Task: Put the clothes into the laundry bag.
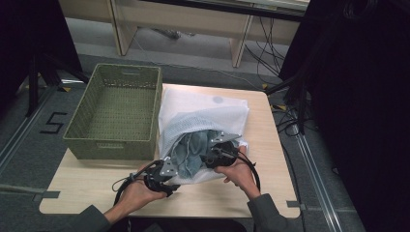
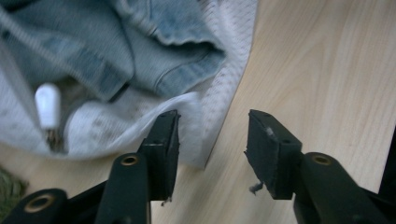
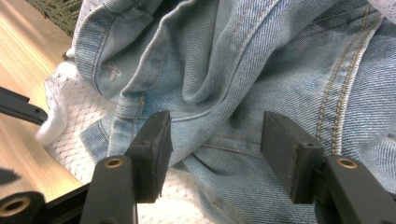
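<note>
Now | left gripper (image 2: pixel 212 147) jaws apart at mesh bag (image 2: pixel 196 116) edge | right gripper (image 3: pixel 215 154) jaws apart over jeans (image 3: pixel 224 70)

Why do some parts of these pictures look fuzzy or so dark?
High view: the table is evenly lit, the surroundings nearly black. Left gripper view: the white zipper pull and the denim are soft, out of focus. Right gripper view: the denim's stitching is sharp, and the table corner blurs.
</note>
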`<state>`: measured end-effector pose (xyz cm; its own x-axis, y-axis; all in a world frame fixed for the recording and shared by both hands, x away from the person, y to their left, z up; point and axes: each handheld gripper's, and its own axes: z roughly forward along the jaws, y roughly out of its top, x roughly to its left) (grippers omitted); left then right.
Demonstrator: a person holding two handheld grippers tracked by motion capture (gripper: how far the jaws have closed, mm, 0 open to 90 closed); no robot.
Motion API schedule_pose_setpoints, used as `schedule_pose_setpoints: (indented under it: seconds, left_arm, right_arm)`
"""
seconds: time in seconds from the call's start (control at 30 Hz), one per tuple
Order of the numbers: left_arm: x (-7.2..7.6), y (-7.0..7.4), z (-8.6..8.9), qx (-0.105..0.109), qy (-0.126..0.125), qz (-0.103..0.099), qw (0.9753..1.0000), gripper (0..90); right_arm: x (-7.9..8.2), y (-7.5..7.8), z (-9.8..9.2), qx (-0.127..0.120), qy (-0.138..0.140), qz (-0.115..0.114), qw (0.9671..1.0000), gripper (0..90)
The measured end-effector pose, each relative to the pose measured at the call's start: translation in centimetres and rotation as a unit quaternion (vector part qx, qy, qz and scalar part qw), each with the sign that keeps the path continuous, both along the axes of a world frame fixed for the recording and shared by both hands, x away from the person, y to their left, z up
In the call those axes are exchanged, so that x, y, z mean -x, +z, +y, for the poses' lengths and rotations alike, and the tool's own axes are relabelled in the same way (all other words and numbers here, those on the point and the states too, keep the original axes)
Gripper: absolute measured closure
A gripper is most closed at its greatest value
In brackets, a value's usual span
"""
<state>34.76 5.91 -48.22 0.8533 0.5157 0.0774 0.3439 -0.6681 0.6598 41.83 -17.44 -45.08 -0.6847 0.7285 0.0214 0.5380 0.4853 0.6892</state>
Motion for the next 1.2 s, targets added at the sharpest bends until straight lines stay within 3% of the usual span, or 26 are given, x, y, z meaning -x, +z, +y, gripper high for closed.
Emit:
schedule_pose_setpoints:
  seconds: [0.07, 0.13, 0.2, 0.33, 0.37, 0.43, 0.47, 0.5, 0.53, 0.57, 0.6, 0.67, 0.7, 0.73, 0.77, 0.9, 0.97, 1.03, 1.07, 1.2]
  left_arm:
    - [0.3, 0.6, -0.1, 0.008, 0.003, -0.018, 0.9998, 50.4]
    - [0.8, 1.5, -0.2, 0.037, 0.003, -0.020, 0.9991, 51.0]
    - [1.0, 1.8, -0.6, 0.049, -0.009, -0.012, 0.9987, 51.7]
    - [0.6, 0.9, -1.3, 0.028, -0.017, 0.005, 0.9994, 51.2]
    - [0.3, 0.6, -1.3, 0.016, -0.016, 0.009, 0.9997, 50.9]
    - [-0.2, 0.1, -1.3, 0.013, -0.007, 0.012, 0.9998, 50.7]
    - [-0.6, -0.1, -1.2, 0.005, -0.009, 0.010, 0.9999, 51.0]
    - [-0.9, -0.4, -1.2, 0.004, -0.002, 0.019, 0.9998, 51.3]
    - [-1.1, -0.6, -1.2, 0.008, -0.004, 0.022, 0.9997, 51.4]
    - [-1.4, -0.9, -1.2, -0.006, -0.007, 0.026, 0.9996, 51.6]
    - [-1.4, -1.3, -1.3, -0.009, -0.006, 0.032, 0.9994, 51.6]
    - [-1.8, -1.9, -1.4, -0.015, -0.011, 0.039, 0.9991, 51.7]
    - [-1.8, -2.1, -1.4, -0.001, -0.003, 0.048, 0.9988, 51.6]
    - [-1.9, -2.2, -1.5, 0.007, -0.001, 0.045, 0.9990, 51.6]
    - [-1.9, -2.2, -1.5, 0.007, -0.006, 0.042, 0.9991, 53.7]
    - [-2.1, -2.2, -1.2, 0.017, 0.008, 0.044, 0.9988, 70.7]
    - [-2.3, -2.3, -0.9, 0.020, 0.011, 0.045, 0.9987, 79.2]
    - [-2.3, -2.3, -0.9, 0.021, 0.011, 0.047, 0.9986, 84.5]
    - [-2.3, -2.2, -0.9, 0.019, 0.009, 0.046, 0.9987, 86.4]
    - [-2.1, -2.3, -0.8, 0.025, 0.012, 0.047, 0.9985, 88.6]
  right_arm:
    - [0.0, 0.0, 0.0, -0.001, -0.004, 0.002, 1.0000, 43.9]
    - [0.0, 0.0, -0.1, -0.002, -0.006, 0.001, 1.0000, 43.9]
    - [0.0, 0.0, -0.1, -0.005, -0.008, 0.005, 0.9999, 43.8]
    - [-0.1, -0.5, 0.1, -0.008, -0.003, -0.008, 0.9999, 43.6]
    - [0.0, -0.3, 0.1, -0.005, 0.004, 0.001, 1.0000, 43.6]
    - [0.2, -0.2, 0.2, -0.001, -0.003, 0.010, 0.9999, 43.6]
    - [0.2, -0.3, 0.5, -0.017, -0.010, 0.010, 0.9998, 43.6]
    - [0.1, -0.4, 0.4, -0.008, -0.006, 0.002, 0.9999, 43.6]
    - [0.1, -0.4, 0.4, -0.005, -0.001, 0.003, 1.0000, 43.6]
    - [0.1, -0.5, 0.5, -0.008, -0.003, 0.000, 1.0000, 43.6]
    - [0.2, -0.3, 0.4, -0.001, 0.003, 0.014, 0.9999, 43.5]
    - [0.2, -0.4, 0.5, -0.008, 0.002, 0.018, 0.9998, 43.3]
    - [0.2, -0.4, 0.5, -0.007, 0.003, 0.019, 0.9998, 43.1]
    - [0.2, -0.7, 0.7, -0.020, -0.002, 0.009, 0.9998, 42.9]
    - [0.4, -0.5, 0.7, -0.010, 0.005, 0.032, 0.9994, 42.6]
    - [0.4, -1.9, 1.6, 0.006, 0.008, 0.039, 0.9992, 40.3]
    - [0.3, -2.6, 1.9, 0.031, 0.015, 0.049, 0.9982, 38.7]
    - [0.2, -3.4, 2.5, 0.041, -0.001, 0.067, 0.9969, 39.2]
    - [-0.1, -4.0, 2.8, 0.039, -0.005, 0.042, 0.9983, 44.1]
    - [-0.6, -3.8, 3.4, 0.084, -0.009, 0.007, 0.9964, 72.1]
